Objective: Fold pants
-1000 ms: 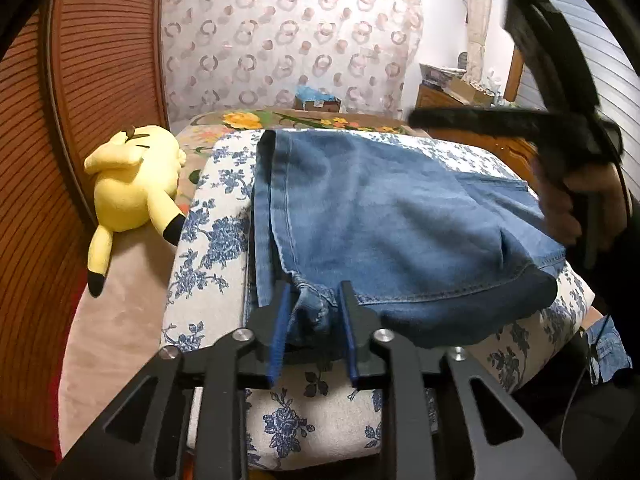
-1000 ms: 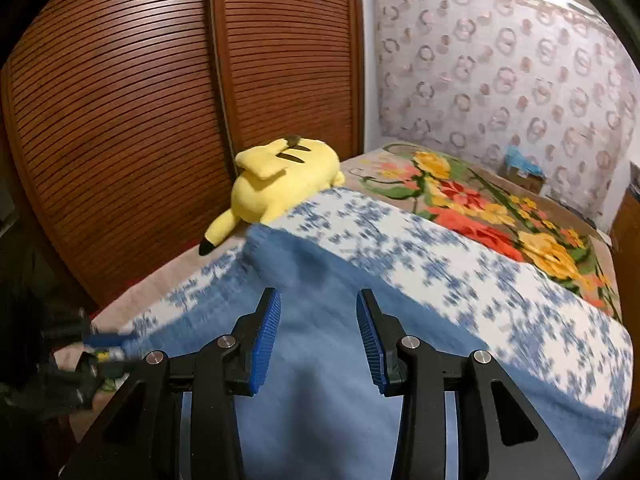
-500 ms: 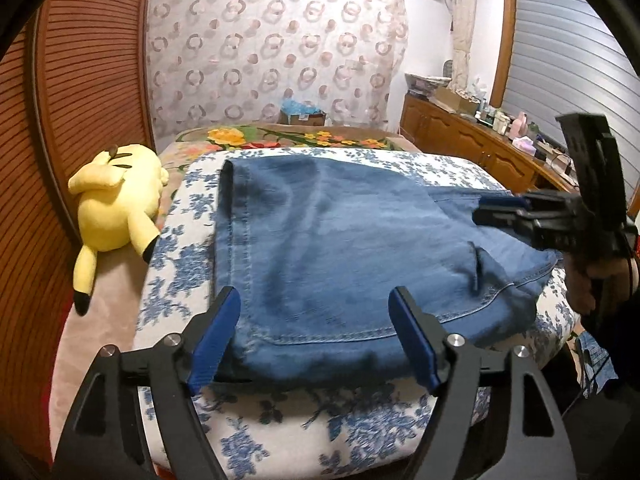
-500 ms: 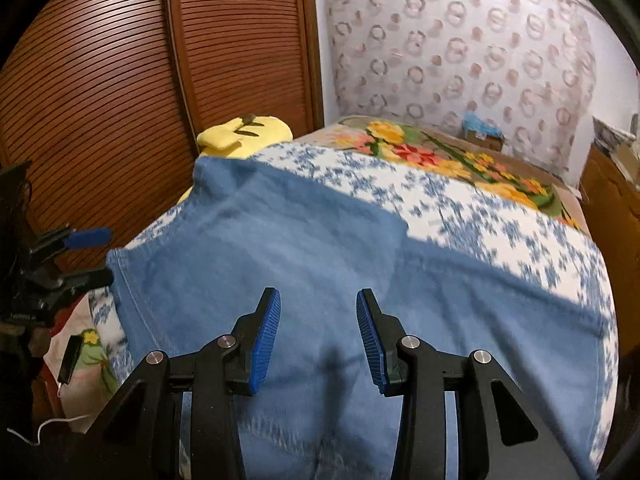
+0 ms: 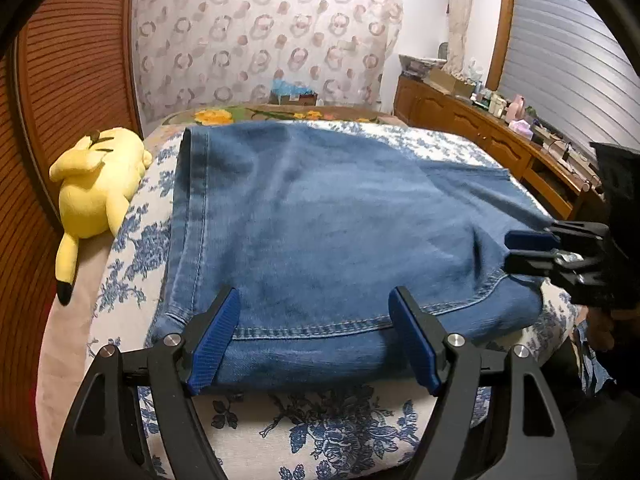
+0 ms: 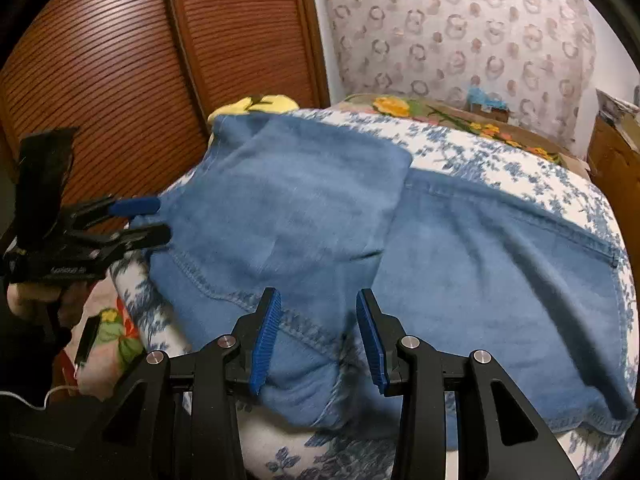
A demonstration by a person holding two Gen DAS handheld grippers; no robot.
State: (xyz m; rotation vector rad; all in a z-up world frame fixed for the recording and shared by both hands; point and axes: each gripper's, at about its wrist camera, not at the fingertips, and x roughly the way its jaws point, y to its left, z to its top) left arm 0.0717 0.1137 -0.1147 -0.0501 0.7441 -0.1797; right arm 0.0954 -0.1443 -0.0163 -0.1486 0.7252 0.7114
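While my left tongs [image 5: 314,340] hang spread wide over the near hem, holding nothing, the jeans [image 5: 320,220] lie folded once on the bed [image 5: 320,432]; a second ago these tongs pinched that hem. I judge one fold done and another due. Seen from the right, my right tongs [image 6: 318,338] stand parted and empty over the lower edge, jeans [image 6: 360,240] spread below; a second ago they were swinging across. Next, I think both must close on an edge and carry it over.
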